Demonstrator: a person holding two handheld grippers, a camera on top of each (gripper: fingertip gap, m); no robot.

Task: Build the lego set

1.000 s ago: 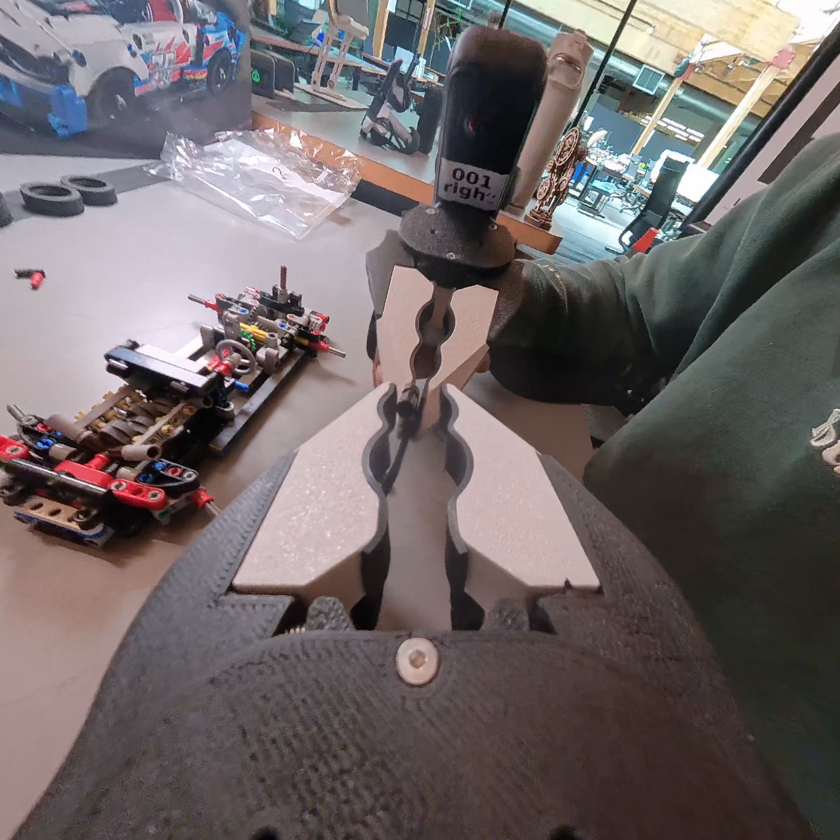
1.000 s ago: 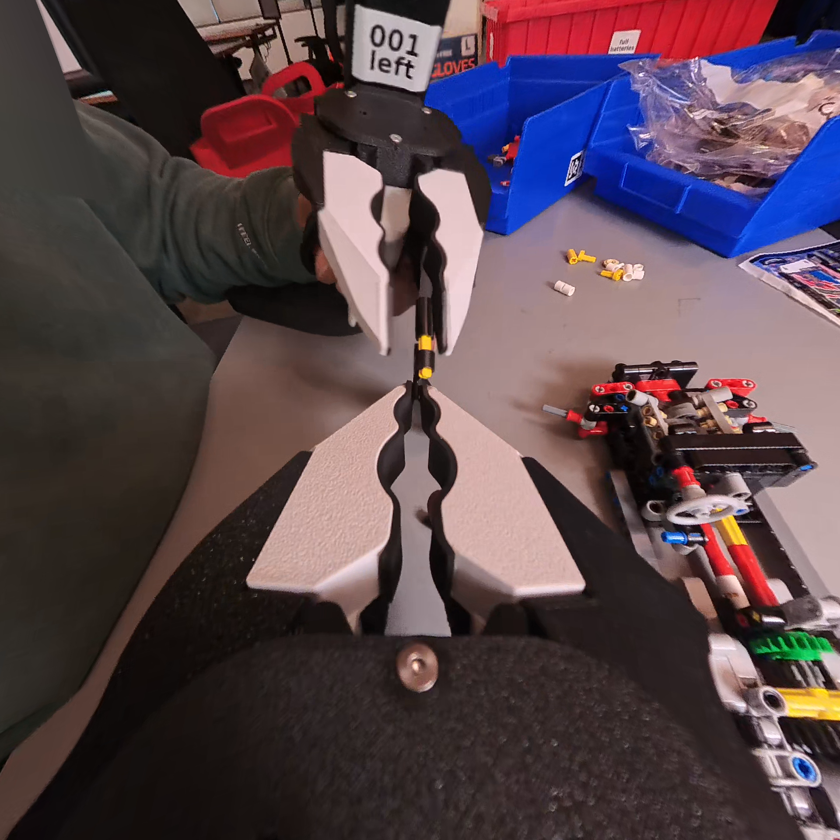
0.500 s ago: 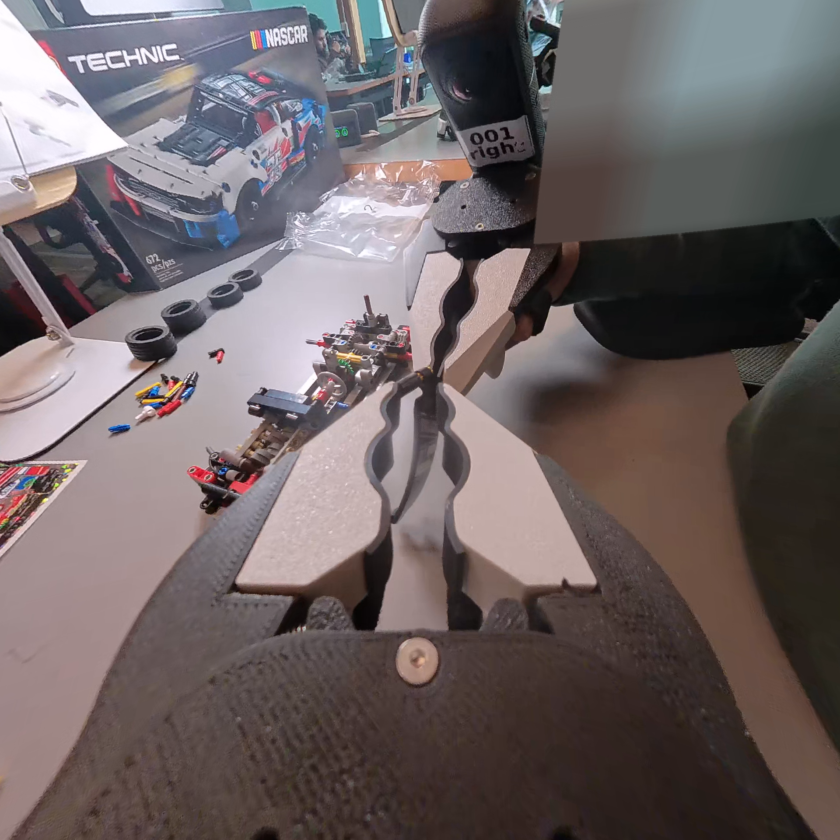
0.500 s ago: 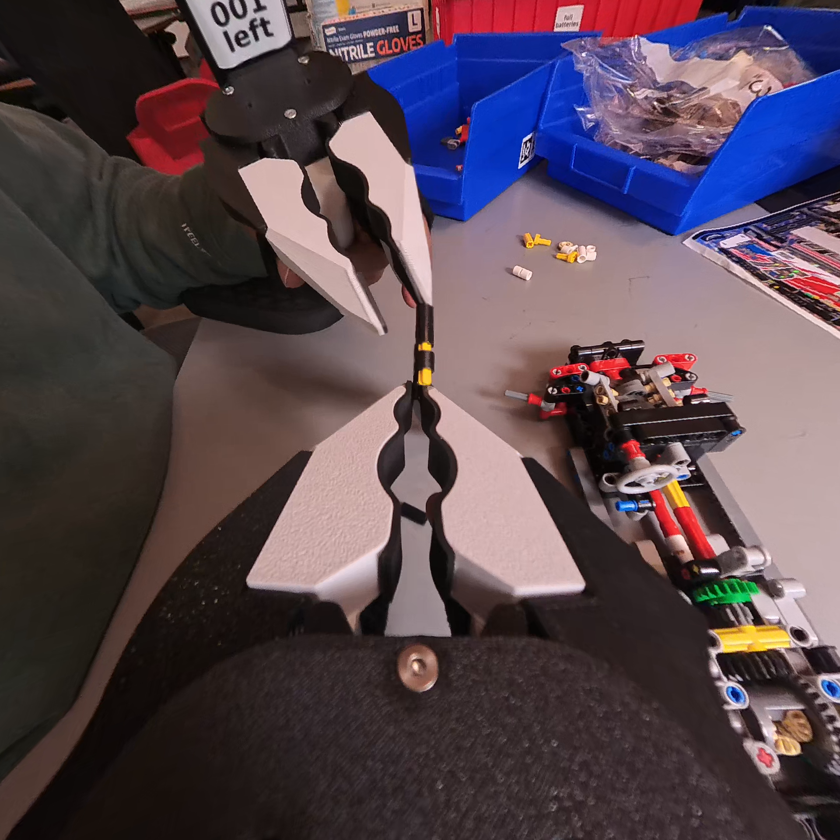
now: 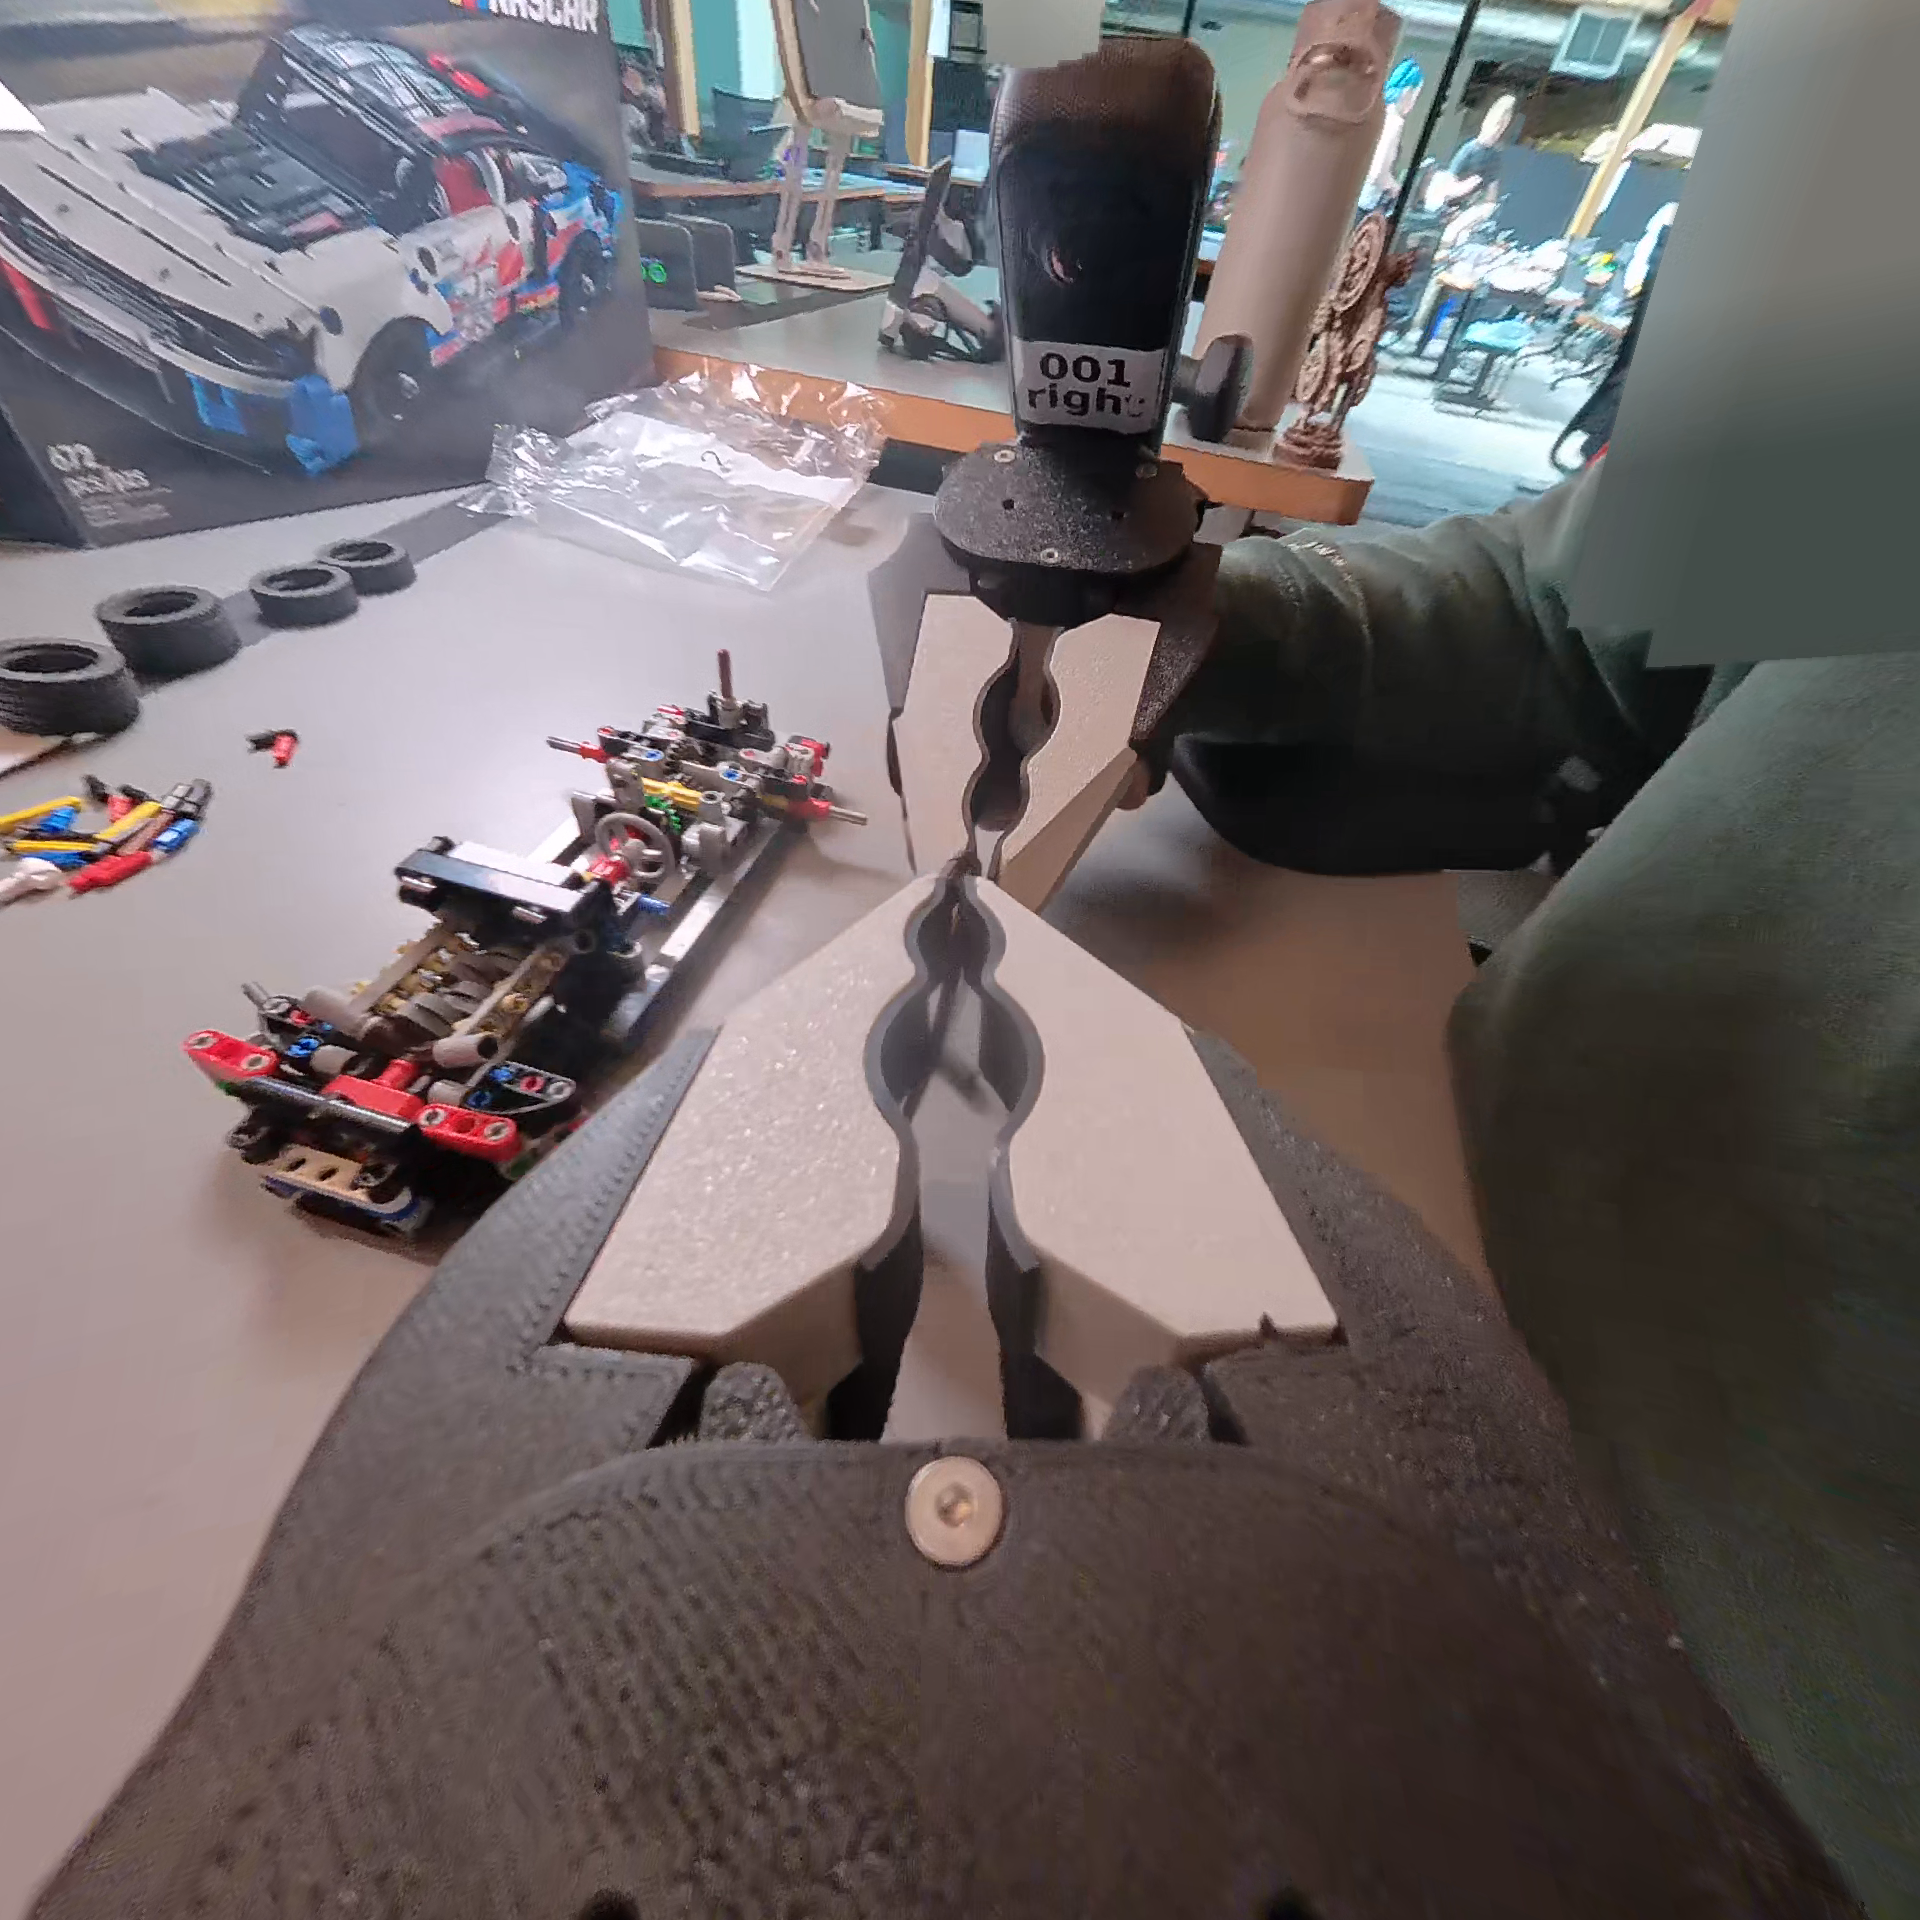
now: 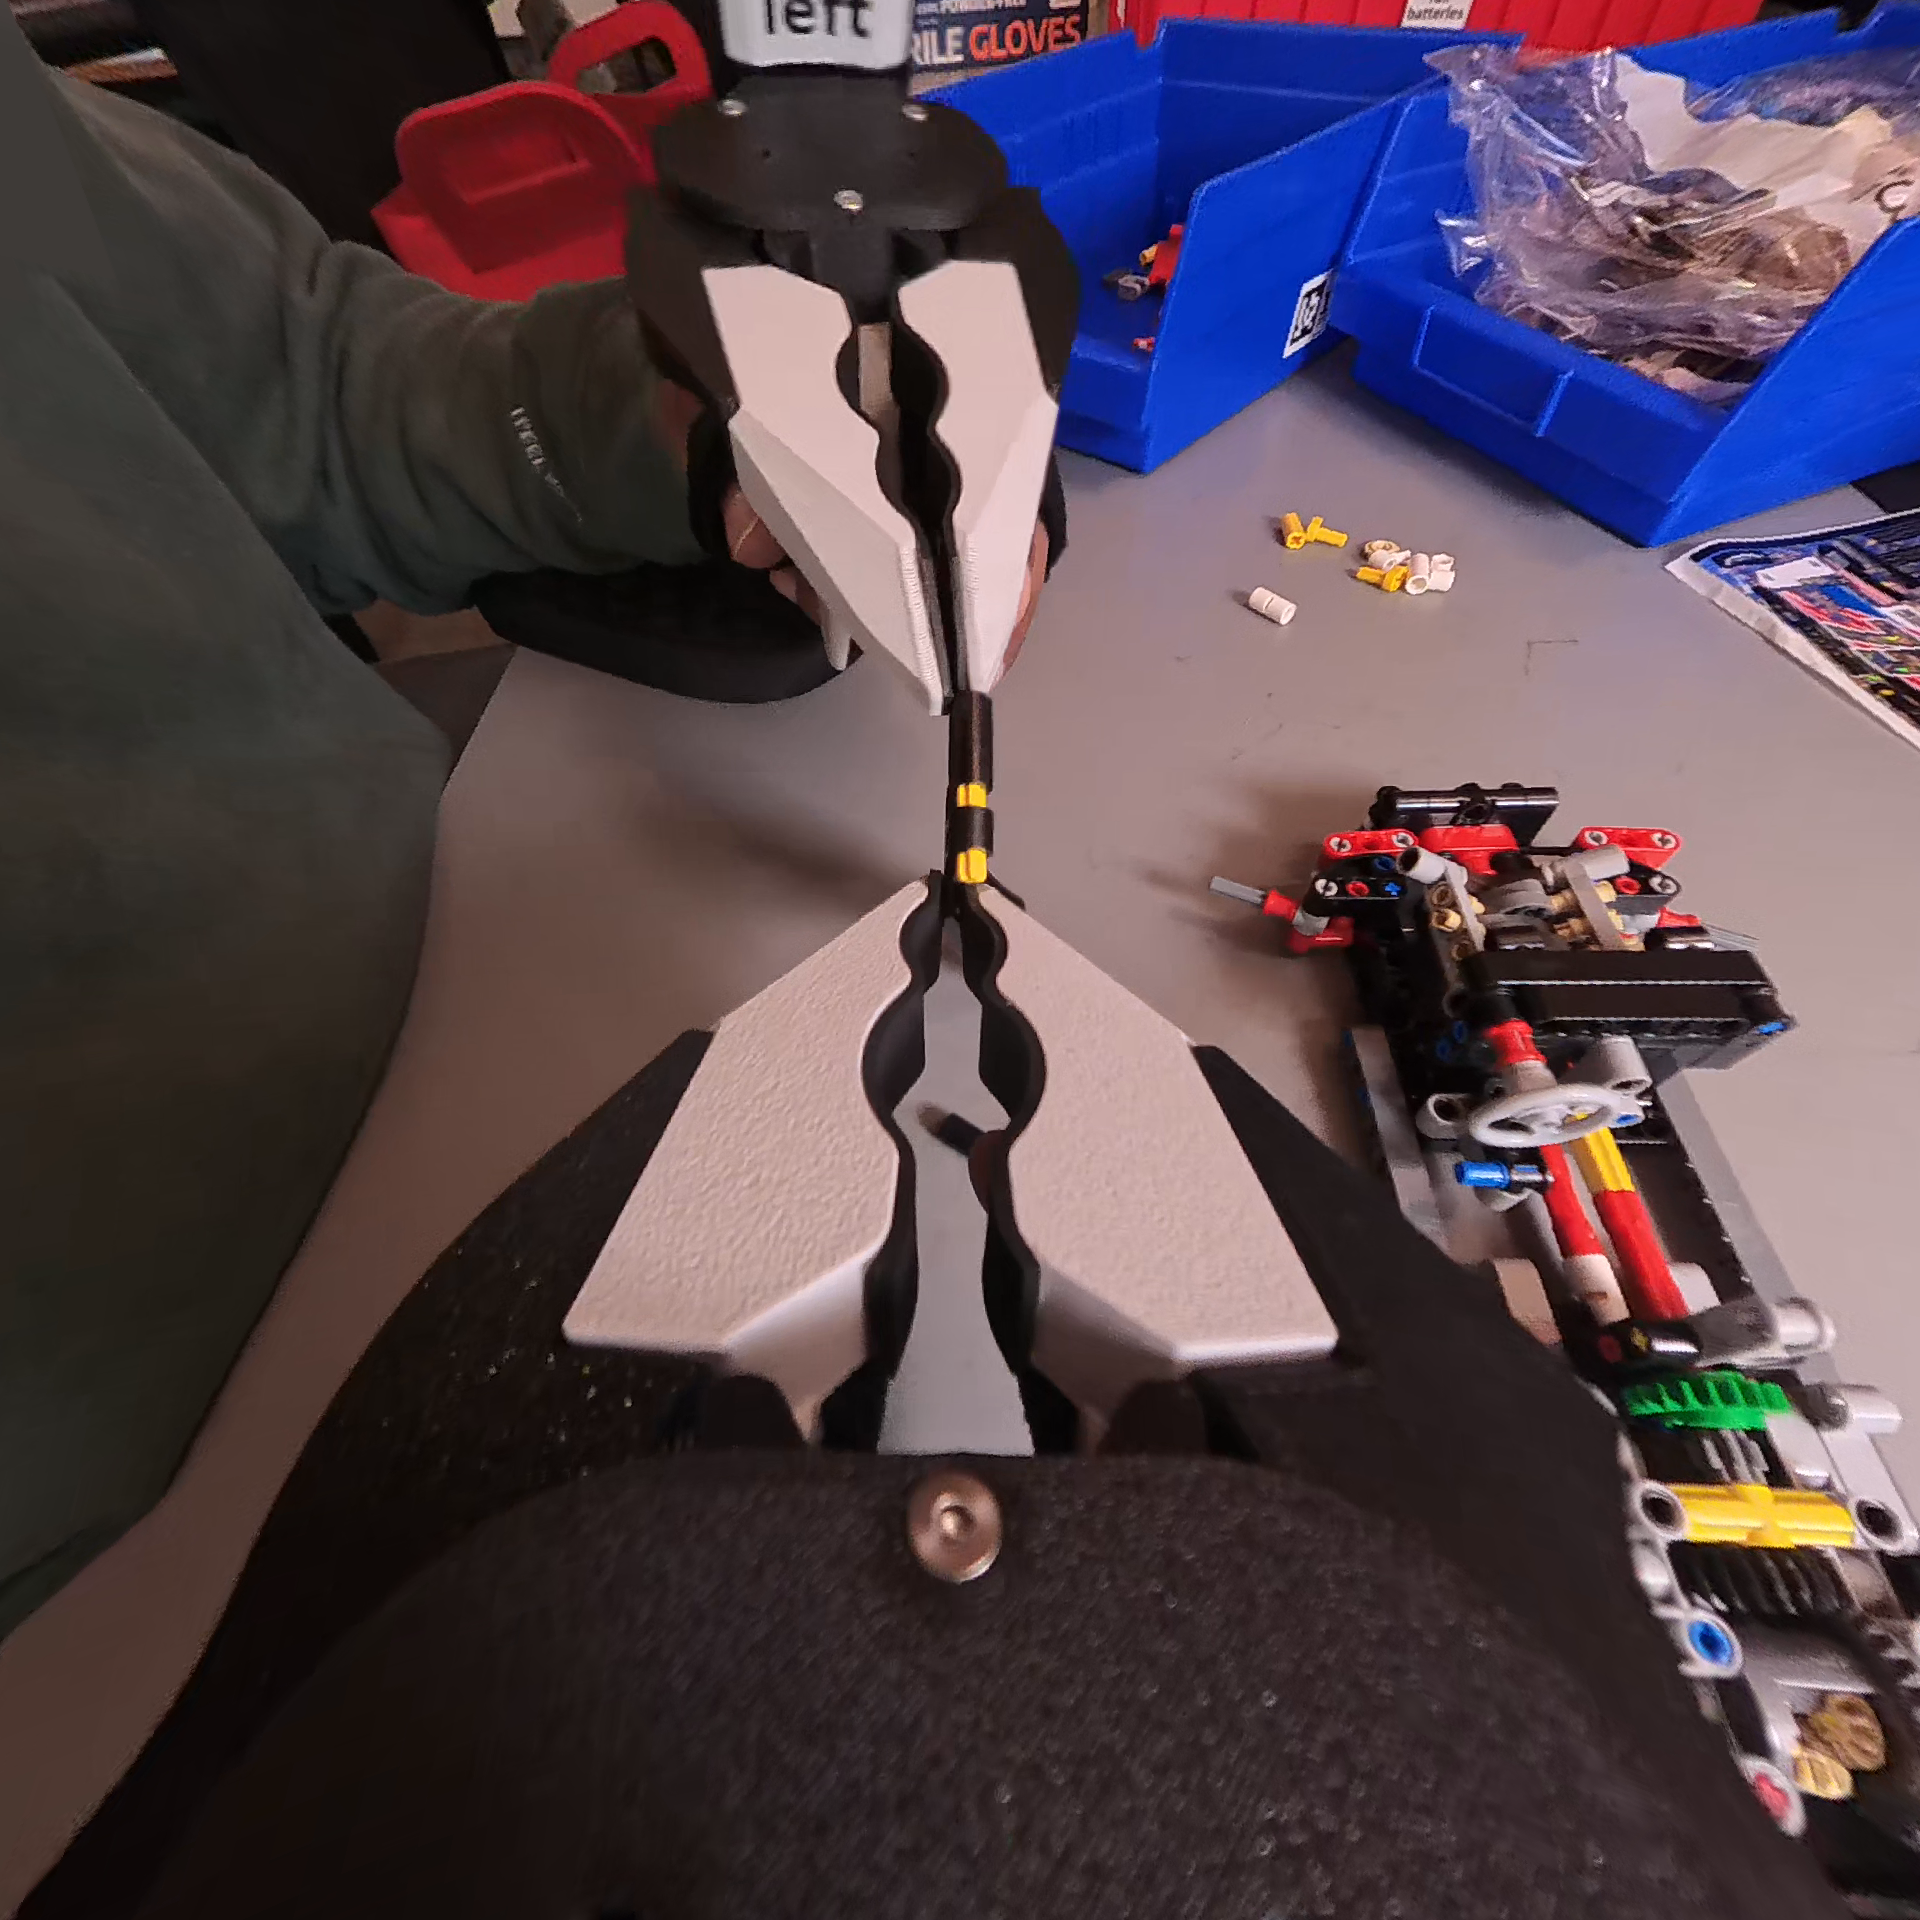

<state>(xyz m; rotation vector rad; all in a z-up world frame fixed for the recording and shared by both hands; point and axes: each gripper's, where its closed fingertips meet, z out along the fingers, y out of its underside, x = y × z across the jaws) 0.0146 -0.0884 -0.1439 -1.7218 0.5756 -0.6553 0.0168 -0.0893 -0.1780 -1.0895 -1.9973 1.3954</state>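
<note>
A thin black rod with yellow bands (image 6: pixel 971 790) is held in the air between both grippers. My right gripper (image 6: pixel 951 894) is shut on its near end. My left gripper (image 6: pixel 961 696) faces it from above and is shut on the far end. In the left wrist view my left gripper (image 5: pixel 956 894) meets the right gripper (image 5: pixel 977 852) tip to tip, and the rod (image 5: pixel 940 997) shows only as a dark sliver between the fingers. The part-built car chassis (image 6: pixel 1538 1039) lies on the grey table to the right; it also shows in the left wrist view (image 5: pixel 520 956).
Black tyres (image 5: pixel 166 629), loose coloured pins (image 5: pixel 104 831), a clear plastic bag (image 5: pixel 686 478) and the set's box (image 5: pixel 312 239) lie beyond the chassis. Blue bins (image 6: pixel 1558 343), small yellow and white pieces (image 6: pixel 1382 561) and a printed booklet (image 6: pixel 1829 613) are on the other side. A green sleeve (image 6: pixel 312 416) is close by. My left and right fingertips are right by each other.
My left gripper has straightened up over the rod and closed on its far end; before, its fingers stood apart around it. My right gripper has kept its hold on the near end.
</note>
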